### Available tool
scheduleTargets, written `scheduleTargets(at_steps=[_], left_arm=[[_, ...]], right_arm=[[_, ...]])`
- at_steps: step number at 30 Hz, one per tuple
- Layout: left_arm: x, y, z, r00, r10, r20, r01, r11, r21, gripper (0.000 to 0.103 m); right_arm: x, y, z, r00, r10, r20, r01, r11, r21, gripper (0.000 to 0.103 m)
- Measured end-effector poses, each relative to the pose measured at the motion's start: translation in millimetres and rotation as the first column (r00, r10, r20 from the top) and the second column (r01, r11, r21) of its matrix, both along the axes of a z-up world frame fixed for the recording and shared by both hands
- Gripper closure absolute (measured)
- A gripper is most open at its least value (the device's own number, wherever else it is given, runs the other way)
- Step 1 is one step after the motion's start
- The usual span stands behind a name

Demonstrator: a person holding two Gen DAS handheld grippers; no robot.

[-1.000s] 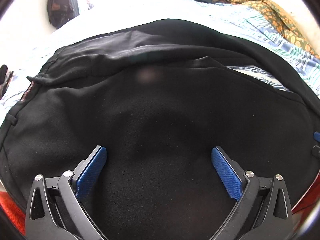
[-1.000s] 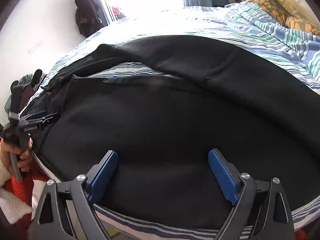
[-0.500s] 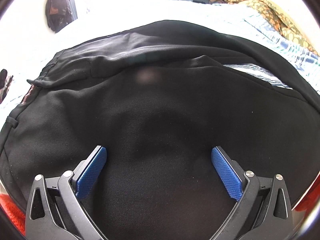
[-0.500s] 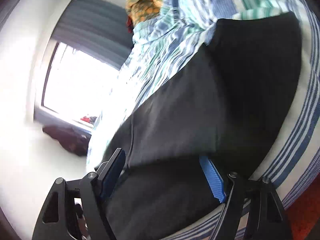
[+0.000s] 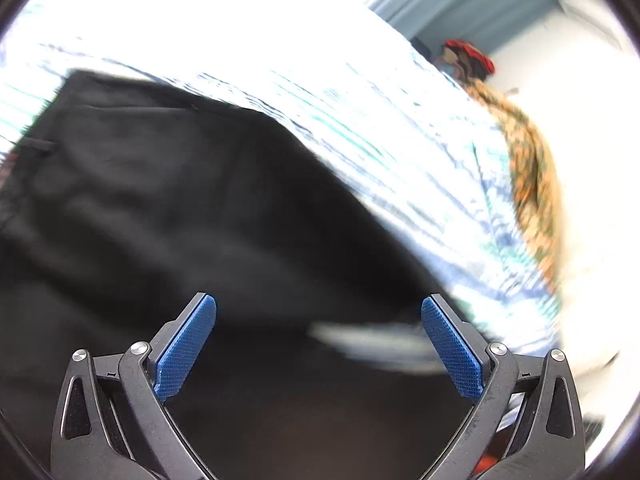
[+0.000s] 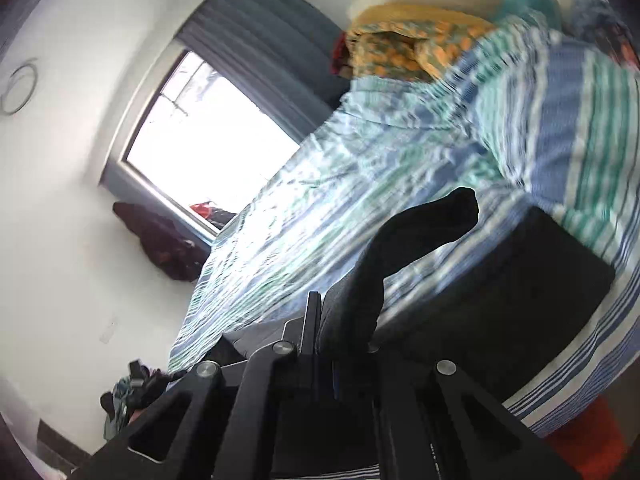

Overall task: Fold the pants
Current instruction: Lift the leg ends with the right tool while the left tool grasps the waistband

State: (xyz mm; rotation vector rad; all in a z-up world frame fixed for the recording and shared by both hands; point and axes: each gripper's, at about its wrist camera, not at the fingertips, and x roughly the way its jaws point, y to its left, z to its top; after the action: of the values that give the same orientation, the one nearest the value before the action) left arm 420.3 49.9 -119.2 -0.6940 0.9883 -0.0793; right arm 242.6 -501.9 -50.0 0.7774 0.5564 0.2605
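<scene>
1. Black soft fabric pants (image 5: 192, 208): lying spread on the bed with blue-green striped sheet (image 6: 360, 184), one edge rising as a dark fold.
2. Right tool (image 6: 344, 344): having just been closing, now clamping that pants edge, likely for carrying it over.
3. Left tool (image 5: 318, 340): hovering above the pants, blue pads (image 5: 186, 346) standing apart, gripping nothing.

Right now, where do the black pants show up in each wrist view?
Left wrist: the pants fill the left and lower middle, spread on the striped sheet, under the open left gripper.
Right wrist: the pants lie lower right, with a flap rising centre from the shut right gripper, which pinches it.
Shared landmark: the orange patterned blanket, at the bed's far end.
</scene>
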Motion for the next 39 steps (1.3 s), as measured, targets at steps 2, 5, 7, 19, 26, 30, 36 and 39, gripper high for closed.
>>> scheduleTargets(at_steps=[2, 5, 7, 19, 26, 30, 36, 39], left_arm=[[17.9, 8.3, -1.5, 0.999, 0.052, 0.004, -0.052, 0.998, -0.029, 0.001], [35.6, 20.0, -7.7, 0.996, 0.093, -0.008, -0.093, 0.992, -0.087, 0.001], [42.8, 27.9, -12.0, 0.994, 0.110, -0.027, -0.112, 0.990, -0.091, 0.001], [-50.6, 57.5, 55.0, 0.975, 0.133, 0.177, -0.121, 0.990, -0.073, 0.099], [-176.8, 50.8, 40.4, 0.960, 0.173, 0.220, -0.200, 0.974, 0.104, 0.089], [-190.5, 19.2, -58.1, 0.991, 0.130, -0.041, -0.122, 0.980, 0.157, 0.092], [-187.9, -14.9, -46.5, 0.997, 0.062, -0.035, -0.053, 0.976, 0.210, 0.093], [-196.3, -19.6, -44.5, 0.998, 0.042, -0.038, -0.033, 0.974, 0.225, 0.093]], right_arm=[[-12.8, 12.9, 29.7, 0.995, 0.070, 0.065, -0.068, 0.997, -0.036, 0.099], [-41.1, 29.1, 62.4, 0.974, 0.179, 0.140, -0.165, 0.981, -0.104, 0.099], [-64.1, 37.7, 74.1, 0.950, 0.250, 0.187, -0.226, 0.964, -0.140, 0.099], [-8.9, -11.9, 19.0, 0.992, 0.127, 0.018, -0.123, 0.982, -0.142, 0.099], [68.4, -15.9, -17.8, 0.983, 0.135, -0.128, -0.162, 0.959, -0.231, 0.098], [70.7, -25.2, -92.3, 0.921, 0.036, -0.388, -0.181, 0.921, -0.345, 0.098], [57.1, -50.2, -122.3, 0.891, -0.070, -0.448, -0.099, 0.934, -0.344, 0.098], [54.8, -53.9, -119.0, 0.885, -0.105, -0.454, -0.088, 0.919, -0.384, 0.098]])
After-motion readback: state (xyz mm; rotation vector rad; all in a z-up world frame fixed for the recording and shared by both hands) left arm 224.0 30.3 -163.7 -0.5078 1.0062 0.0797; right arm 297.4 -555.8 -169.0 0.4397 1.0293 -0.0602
